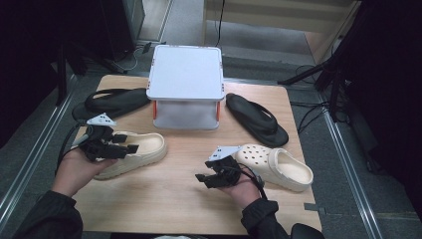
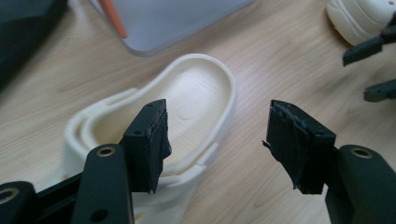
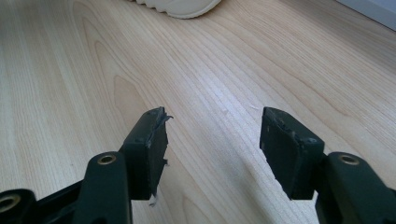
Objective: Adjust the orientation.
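Note:
Two cream clogs lie on the wooden table [image 1: 169, 194]. The left clog [image 1: 142, 152] [image 2: 196, 100] lies under my left gripper [image 1: 127, 143] [image 2: 217, 144], which is open just above its heel end, with nothing between the jaws. The right clog [image 1: 278, 167], with holes over its toe, lies just right of my right gripper [image 1: 203, 178] [image 3: 212, 149]. That gripper is open over bare wood and points left. A cream sole edge [image 3: 180, 7] shows at the top of the right gripper view. Two black flip-flops lie at the back, one on the left [image 1: 112, 102] and one on the right [image 1: 256, 119].
A white two-level rack [image 1: 185, 84] with orange posts stands at the back middle of the table, between the flip-flops. Its corner [image 2: 163, 18] shows in the left gripper view. Dark furniture and cables surround the table on the floor.

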Tool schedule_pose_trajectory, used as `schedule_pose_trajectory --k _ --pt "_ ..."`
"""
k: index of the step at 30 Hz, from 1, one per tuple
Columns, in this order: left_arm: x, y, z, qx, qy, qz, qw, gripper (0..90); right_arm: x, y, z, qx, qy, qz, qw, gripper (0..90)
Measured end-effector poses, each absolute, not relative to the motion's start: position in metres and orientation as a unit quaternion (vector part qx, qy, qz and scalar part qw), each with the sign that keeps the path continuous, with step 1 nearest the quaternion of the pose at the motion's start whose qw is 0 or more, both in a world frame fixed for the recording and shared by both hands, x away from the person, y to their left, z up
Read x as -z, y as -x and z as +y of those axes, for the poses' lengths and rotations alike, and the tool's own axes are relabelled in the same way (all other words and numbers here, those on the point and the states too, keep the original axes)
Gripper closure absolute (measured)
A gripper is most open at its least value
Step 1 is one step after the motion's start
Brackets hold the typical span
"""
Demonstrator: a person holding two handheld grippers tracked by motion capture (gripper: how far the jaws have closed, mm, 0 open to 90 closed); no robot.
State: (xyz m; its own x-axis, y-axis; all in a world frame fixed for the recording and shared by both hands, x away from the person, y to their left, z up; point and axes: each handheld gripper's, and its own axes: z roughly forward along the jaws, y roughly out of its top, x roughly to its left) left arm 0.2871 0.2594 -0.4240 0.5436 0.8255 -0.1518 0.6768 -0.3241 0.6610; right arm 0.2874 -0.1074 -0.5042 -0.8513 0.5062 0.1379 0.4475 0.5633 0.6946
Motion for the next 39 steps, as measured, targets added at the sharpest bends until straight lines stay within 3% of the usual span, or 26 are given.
schedule_pose_trajectory --k 12,26,33,36,39 --pt "0.427 -0.323 0.293 -0.113 -0.801 0.504 0.303 39.0 0.505 -0.288 -0.107 -0.380 -0.270 0.884 0.039 41.8" --pt "0.452 -0.346 0.288 -0.094 -0.813 0.521 0.243 40.1 0.505 -0.288 -0.106 -0.376 -0.270 0.886 0.040 41.7" --pt "0.463 -0.351 0.286 -0.081 -0.818 0.523 0.226 46.0 0.505 -0.288 -0.106 -0.376 -0.270 0.885 0.040 41.7" --pt "0.465 -0.352 0.285 -0.073 -0.820 0.520 0.228 55.2 0.505 -0.288 -0.106 -0.376 -0.269 0.886 0.041 41.7" --pt "0.466 -0.352 0.282 -0.079 -0.820 0.520 0.226 57.7 0.505 -0.288 -0.106 -0.375 -0.268 0.886 0.041 41.7"
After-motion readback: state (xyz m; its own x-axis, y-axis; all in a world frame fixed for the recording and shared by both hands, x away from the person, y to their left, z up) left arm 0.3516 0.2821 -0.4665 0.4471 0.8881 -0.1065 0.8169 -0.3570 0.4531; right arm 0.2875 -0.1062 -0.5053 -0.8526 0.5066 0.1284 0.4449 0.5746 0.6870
